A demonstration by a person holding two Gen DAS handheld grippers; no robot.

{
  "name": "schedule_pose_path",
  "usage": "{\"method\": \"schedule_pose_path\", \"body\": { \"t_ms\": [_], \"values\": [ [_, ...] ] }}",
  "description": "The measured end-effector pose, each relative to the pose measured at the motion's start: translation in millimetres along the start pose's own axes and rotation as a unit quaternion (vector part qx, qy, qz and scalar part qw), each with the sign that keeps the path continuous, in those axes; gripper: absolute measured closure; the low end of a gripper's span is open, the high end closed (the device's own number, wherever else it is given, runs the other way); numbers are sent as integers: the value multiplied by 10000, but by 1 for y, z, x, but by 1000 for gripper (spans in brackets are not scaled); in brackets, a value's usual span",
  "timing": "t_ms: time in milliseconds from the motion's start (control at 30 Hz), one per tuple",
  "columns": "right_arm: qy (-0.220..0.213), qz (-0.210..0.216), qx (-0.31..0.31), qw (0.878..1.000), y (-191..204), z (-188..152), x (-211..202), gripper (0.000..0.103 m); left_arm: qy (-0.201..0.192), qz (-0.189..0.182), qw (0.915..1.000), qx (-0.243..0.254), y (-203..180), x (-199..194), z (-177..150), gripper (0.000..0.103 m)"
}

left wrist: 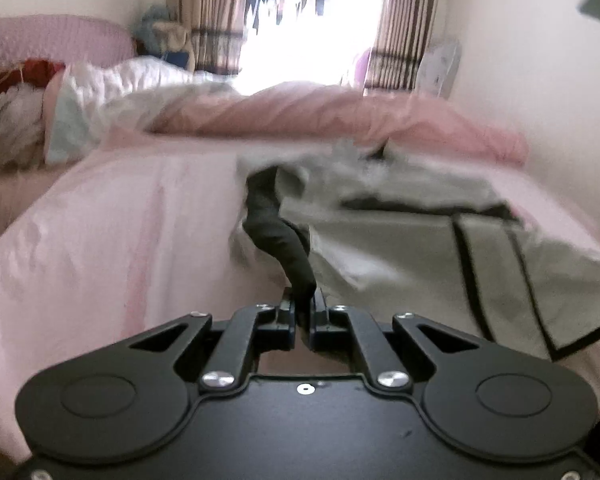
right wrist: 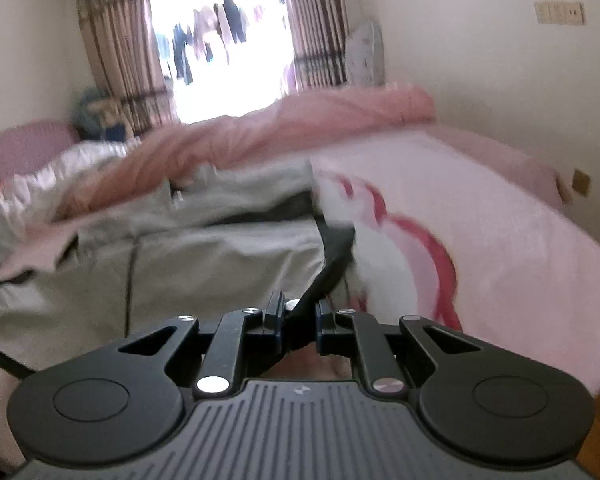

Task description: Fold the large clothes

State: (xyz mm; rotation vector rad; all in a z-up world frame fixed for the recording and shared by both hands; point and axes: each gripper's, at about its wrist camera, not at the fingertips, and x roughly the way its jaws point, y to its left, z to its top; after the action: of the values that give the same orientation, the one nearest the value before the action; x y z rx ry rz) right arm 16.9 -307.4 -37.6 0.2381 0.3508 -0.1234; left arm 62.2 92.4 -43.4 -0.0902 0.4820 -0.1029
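Observation:
A large grey garment [left wrist: 400, 236] with black trim lies spread and rumpled on the pink bed [left wrist: 120, 220]. My left gripper [left wrist: 303, 304] is shut on a black edge of the garment [left wrist: 284, 236], which rises from the jaws towards the bed's middle. In the right wrist view the same grey garment [right wrist: 204, 256] lies to the left and ahead. My right gripper [right wrist: 298, 310] is shut on a black trimmed corner [right wrist: 332, 256] of it. Both views are blurred.
A rolled pink quilt [left wrist: 320, 112] and white bedding [left wrist: 112, 92] lie at the far side of the bed. A window with striped curtains [right wrist: 216, 40] is behind. A white and red print [right wrist: 400, 240] marks the sheet. The wall [right wrist: 500, 80] runs along the right.

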Motion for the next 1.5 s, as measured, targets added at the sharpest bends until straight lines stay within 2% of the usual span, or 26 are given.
{"method": "schedule_pose_path", "body": {
  "t_ms": [100,200,333,400,433,467,500,533,567,633,867,967,1033,1100,1133,1167,1200,1233,1267,1300,1333,1367,1400,1433,1467,1500],
  "values": [
    [-389,40,-150,9991,10,32,14,88,-426,-54,9991,53,-7,11,31,100],
    [-829,195,-215,9961,16,68,39,89,-666,-83,9976,181,-13,37,65,100],
    [-1123,106,-336,9931,32,153,130,89,-814,23,9957,451,-24,108,131,100],
    [-1027,-116,-271,9943,34,192,189,90,-996,160,9942,372,-19,161,171,94],
    [-1034,-318,-141,9940,32,208,221,81,-1124,326,9926,320,-17,178,184,77],
    [-1073,-454,-67,9932,29,215,242,69,-1207,511,9912,185,-12,193,195,38],
    [-1081,-588,11,9924,25,219,258,65,-1325,683,9888,-14,-6,204,200,24],
    [-1060,-636,63,9923,22,217,269,56,-1471,716,9864,-172,1,207,198,19],
    [-1008,-627,90,9929,17,212,279,53,-1530,617,9860,-259,8,211,194,19],
    [-999,-574,81,9933,8,195,293,49,-1334,432,9899,-208,17,224,186,19],
    [-322,-647,53,9974,-16,152,345,38,-596,519,9966,222,24,281,152,18],
    [-69,-729,-11,9973,-17,140,355,31,-385,525,9972,365,20,296,144,18],
    [74,-729,-131,9972,-16,134,358,31,-221,529,9971,506,21,311,142,15],
    [155,-731,-284,9968,-15,131,361,25,-119,710,9952,667,18,324,138,10],
    [214,-710,-363,9966,-13,129,364,17,-71,753,9948,689,17,328,137,9],
    [296,-663,-422,9965,-13,128,365,10,14,700,9951,701,17,334,135,9],
    [408,-570,-465,9965,-17,127,368,10,82,625,9956,698,18,339,134,9],
    [505,-503,-483,9963,-17,127,369,14,178,506,9960,721,19,345,134,18],
    [608,-472,-484,9959,-21,128,371,28,269,464,9953,810,17,350,133,42],
    [693,-420,-482,9955,-21,126,375,41,344,528,9936,935,14,355,131,54],
    [718,-258,-412,9962,-22,124,377,69,372,582,9925,1006,11,358,129,73],
    [682,-139,-338,9970,-26,122,374,86,309,658,9920,1028,10,358,128,84],
    [467,-259,-408,9977,-18,119,368,91,219,705,9922,1001,10,356,128,88],
    [205,-475,-677,9964,-6,118,361,101,20,753,9925,959,9,349,129,95],
    [-114,-736,-982,9924,7,118,352,101,-181,781,9925,922,7,340,130,96],
    [-359,-804,-1163,9893,16,118,344,101,-407,899,9906,946,3,329,131,95]
  ]
}}
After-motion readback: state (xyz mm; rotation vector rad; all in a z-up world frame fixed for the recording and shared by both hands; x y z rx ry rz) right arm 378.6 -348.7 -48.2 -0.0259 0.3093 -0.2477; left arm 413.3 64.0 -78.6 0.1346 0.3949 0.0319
